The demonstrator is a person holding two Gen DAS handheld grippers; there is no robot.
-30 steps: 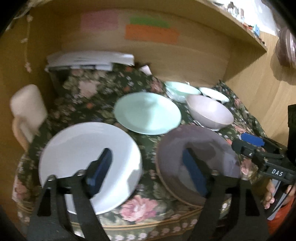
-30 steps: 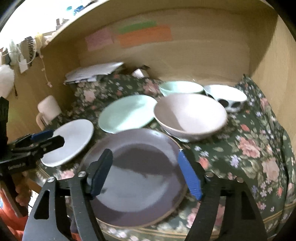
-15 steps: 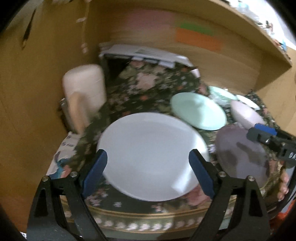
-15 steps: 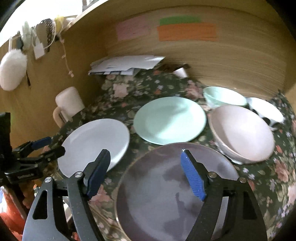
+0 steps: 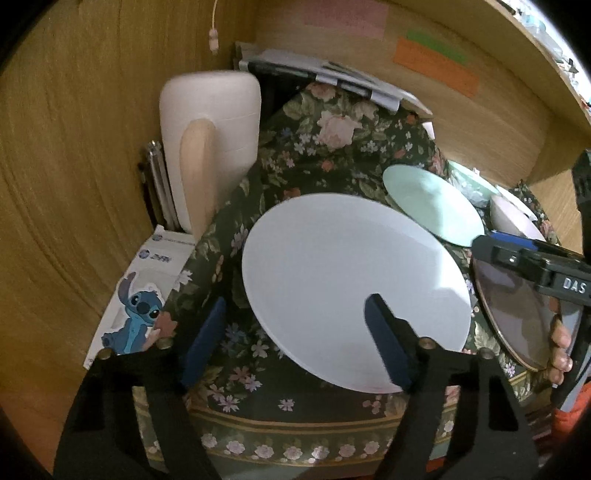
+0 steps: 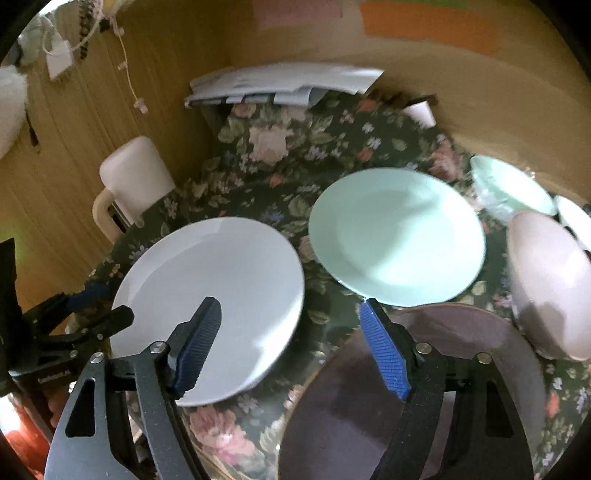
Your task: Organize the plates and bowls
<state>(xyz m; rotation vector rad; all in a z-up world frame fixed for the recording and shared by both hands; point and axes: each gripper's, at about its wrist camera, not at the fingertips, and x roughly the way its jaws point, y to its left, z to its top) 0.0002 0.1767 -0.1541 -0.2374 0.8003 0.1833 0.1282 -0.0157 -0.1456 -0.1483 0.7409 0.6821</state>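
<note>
Left gripper [image 5: 295, 336]: jaws apart and just now narrowing, gripping nothing; the near-left rim of the white plate lies between the blue pads, the left pad over the cloth, the right pad over the plate's face.
Right gripper [image 6: 291, 347]: jaws apart and just now narrowing, nothing clamped; its left pad hangs over the white plate's near edge, its right pad over the far rim of the dark plate.
White plate [image 5: 351, 288]: flat on the floral tablecloth [image 5: 317, 147], front left of the table.
Mint plate [image 6: 397, 236]: behind and to the right of the white plate, apart from it in the right wrist view.
Dark plate [image 6: 373, 406]: purple-grey with a thin pale rim, nearest the right gripper at the table's front right.
Pink bowl [image 6: 546, 280]: right of the mint plate, beside the dark plate's far edge.
Mint bowl [image 6: 509, 184]: behind the pink bowl, by the wooden back wall.
White bowl [image 6: 576, 218]: only an edge shows, far right.
Writing: white letters "DAS" on the black body of the right gripper, seen in the left wrist view [image 5: 572, 284]; small print on the left gripper's body is too blurred to read.
Card [image 5: 140, 295]: a blue cartoon creature and a small logo with unreadable lettering, lying left of the cloth.
Wall notes [image 6: 428, 22]: pink, orange and green slips; no text legible.
Cream mug [image 5: 210, 140]: upright, left of the cloth.
</note>
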